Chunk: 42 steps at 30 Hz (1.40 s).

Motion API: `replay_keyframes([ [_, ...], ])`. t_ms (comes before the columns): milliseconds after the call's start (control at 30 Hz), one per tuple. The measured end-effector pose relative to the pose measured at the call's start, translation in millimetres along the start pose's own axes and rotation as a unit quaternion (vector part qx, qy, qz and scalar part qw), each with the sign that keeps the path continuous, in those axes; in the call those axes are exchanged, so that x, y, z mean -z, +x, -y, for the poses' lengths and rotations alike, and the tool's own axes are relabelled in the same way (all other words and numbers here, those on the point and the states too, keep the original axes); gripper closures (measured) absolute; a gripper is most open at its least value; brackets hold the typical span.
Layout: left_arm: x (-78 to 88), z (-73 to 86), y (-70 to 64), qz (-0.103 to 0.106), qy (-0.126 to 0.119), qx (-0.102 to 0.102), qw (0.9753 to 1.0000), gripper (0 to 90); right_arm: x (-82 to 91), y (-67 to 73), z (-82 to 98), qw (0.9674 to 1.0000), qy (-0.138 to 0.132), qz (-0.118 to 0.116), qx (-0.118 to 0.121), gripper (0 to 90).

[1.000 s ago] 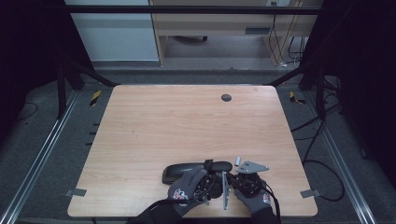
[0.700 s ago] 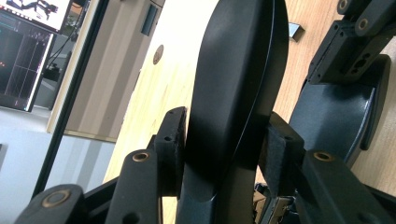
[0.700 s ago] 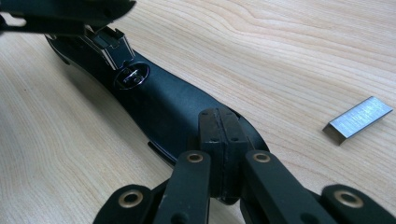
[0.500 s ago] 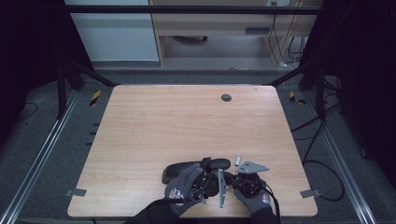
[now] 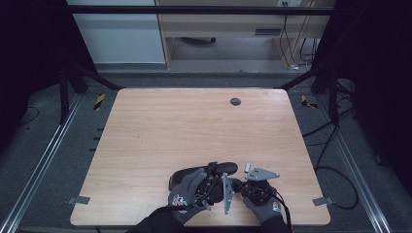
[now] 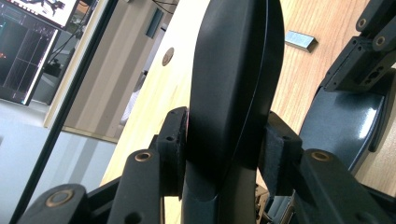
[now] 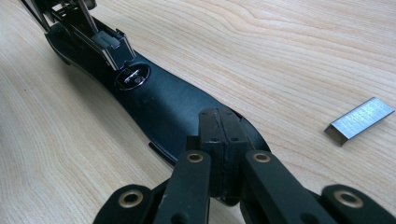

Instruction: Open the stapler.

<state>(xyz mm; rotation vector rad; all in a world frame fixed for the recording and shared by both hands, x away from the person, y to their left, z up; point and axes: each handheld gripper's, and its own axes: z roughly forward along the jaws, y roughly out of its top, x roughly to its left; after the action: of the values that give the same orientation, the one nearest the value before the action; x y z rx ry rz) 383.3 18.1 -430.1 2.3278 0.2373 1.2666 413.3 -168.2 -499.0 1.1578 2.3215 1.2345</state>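
Note:
A black stapler (image 5: 187, 175) lies hinged open near the table's front edge. My left gripper (image 6: 224, 154) is shut on its raised top cover (image 6: 233, 70), one pad pressed against each side. My right gripper (image 7: 219, 135) is shut with its pads together, tips resting on the tail end of the stapler's base (image 7: 159, 102). The metal magazine (image 7: 105, 42) stands lifted at the far end of the base. A loose strip of staples (image 7: 359, 120) lies on the wood beside the base, and it is also the small strip (image 5: 247, 166) just beyond my right gripper (image 5: 240, 185).
The wooden table (image 5: 194, 126) has a dark cable grommet (image 5: 235, 101) near its far edge. Both gloved hands sit close together at the front edge. Metal rails run along both sides, and cables lie on the floor at the right.
My left hand has shifted slightly to the left, still holding the stapler's cover. The right gripper has stayed in place.

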Motion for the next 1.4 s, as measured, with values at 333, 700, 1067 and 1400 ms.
replay_keyframes([
  [333, 3.8, 1.3, 7.1, 0.003, -0.002, 0.011, 0.9999, 57.3, -0.3, 0.6, -0.6, 1.0000, 0.000, 0.000, 0.000, 90.0],
  [700, 10.4, 4.7, 18.0, 0.007, -0.009, 0.032, 0.9994, 57.7, -0.5, 0.3, -0.8, 1.0000, 0.001, 0.002, -0.004, 90.0],
  [1067, 19.3, 11.1, 32.8, 0.015, -0.020, 0.065, 0.9976, 58.1, -0.6, 1.8, -1.6, 1.0000, 0.004, 0.008, 0.003, 90.0],
  [1400, 27.5, 18.2, 44.6, 0.019, -0.030, 0.094, 0.9950, 58.3, -0.3, 0.6, -1.4, 1.0000, 0.003, 0.003, -0.003, 90.0],
])
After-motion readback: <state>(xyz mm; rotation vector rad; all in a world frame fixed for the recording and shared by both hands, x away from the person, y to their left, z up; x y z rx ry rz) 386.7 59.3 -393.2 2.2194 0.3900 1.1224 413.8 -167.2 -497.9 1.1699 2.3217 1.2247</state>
